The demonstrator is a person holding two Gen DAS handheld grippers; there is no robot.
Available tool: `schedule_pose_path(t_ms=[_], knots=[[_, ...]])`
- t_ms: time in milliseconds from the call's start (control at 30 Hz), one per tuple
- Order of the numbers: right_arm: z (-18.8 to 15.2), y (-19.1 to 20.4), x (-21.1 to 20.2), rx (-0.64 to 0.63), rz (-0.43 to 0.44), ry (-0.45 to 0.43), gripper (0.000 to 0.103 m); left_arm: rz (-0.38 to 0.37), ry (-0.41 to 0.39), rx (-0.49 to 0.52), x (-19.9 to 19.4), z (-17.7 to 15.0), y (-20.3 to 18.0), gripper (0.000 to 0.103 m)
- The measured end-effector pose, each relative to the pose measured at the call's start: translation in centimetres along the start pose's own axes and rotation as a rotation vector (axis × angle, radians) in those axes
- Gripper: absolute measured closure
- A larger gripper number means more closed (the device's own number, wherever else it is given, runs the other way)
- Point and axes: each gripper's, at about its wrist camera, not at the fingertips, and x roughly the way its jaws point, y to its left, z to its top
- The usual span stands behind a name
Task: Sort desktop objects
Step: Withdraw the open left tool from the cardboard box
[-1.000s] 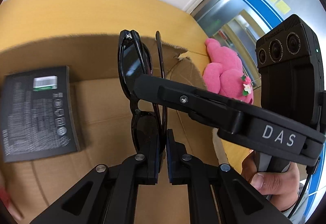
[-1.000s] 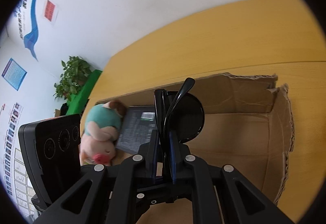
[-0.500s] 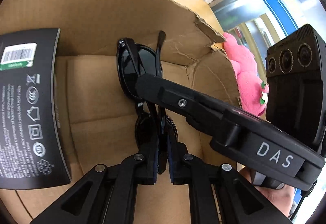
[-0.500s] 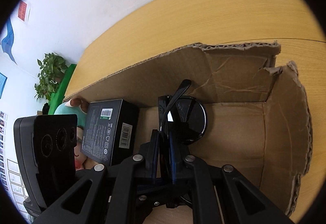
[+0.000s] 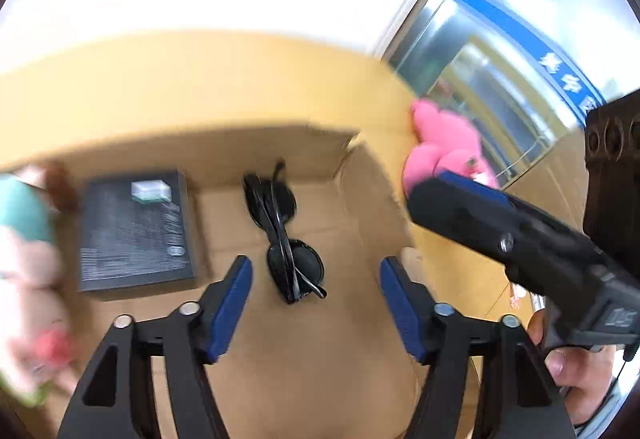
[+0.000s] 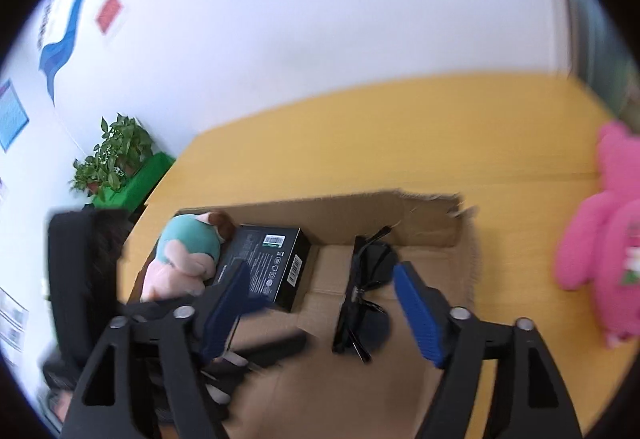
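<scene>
1. Left gripper (image 5: 316,311): jaws wide, have just been opening, nothing between the pads. Right gripper (image 6: 324,315): same, just opened, empty.
2. Sunglasses (image 5: 286,235) lie folded on the floor of the cardboard box (image 5: 360,359), released, clear of both sets of fingers.
3. Also in the box: black carton (image 5: 136,235) just beside the sunglasses, and beyond it a teal-and-pink plush (image 6: 184,259) at the far-left end.
4. Pink plush bear (image 6: 600,235) sits outside the box on the yellow table (image 6: 400,135).
5. Step in hand, as I read it: sunglasses drop-off done, both tools backing off.
6. Next: likely the bear. Needs a reach over the box's right wall, jaws kept wide for the soft body, then carry it into the free floor area.
</scene>
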Motion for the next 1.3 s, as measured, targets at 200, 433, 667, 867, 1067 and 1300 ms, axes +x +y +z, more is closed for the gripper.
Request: schedule_pose_path(t_ms=[200,433,667,867,1067,1300], knots=[[-6.7,4.5,-8.8,-0.099,-0.127,-0.127,0.022,0.228,-0.258,0.09,-11.2,-6.6,-1.5,0.0],[-13.0,9.0,-13.2,-0.132,-0.146,-0.18,0.02,0.307,-0.374,0.067,-17.3,-14.9,-1.2,0.0],[-17.7,11.2,-14.4,-0.142,-0.189,-0.146,0.02,0.334,-0.414,0.095,-19.8,-19.1,-3.2,0.0],[-19.4,12.1,-15.8,-0.141,-0.191,-0.149,0.02,0.319,-0.409,0.072,-19.7,-20.0,-3.9,0.0],[-19.9,12.0,-16.3,-0.139,-0.199,-0.152,0.02,0.319,-0.402,0.074,-19.6,-20.6,-4.1,0.0],[-20.3,11.6,-15.7,-0.136,-0.193,-0.14,0.02,0.331,-0.391,0.064,-19.1,-20.9,-4.0,0.0]])
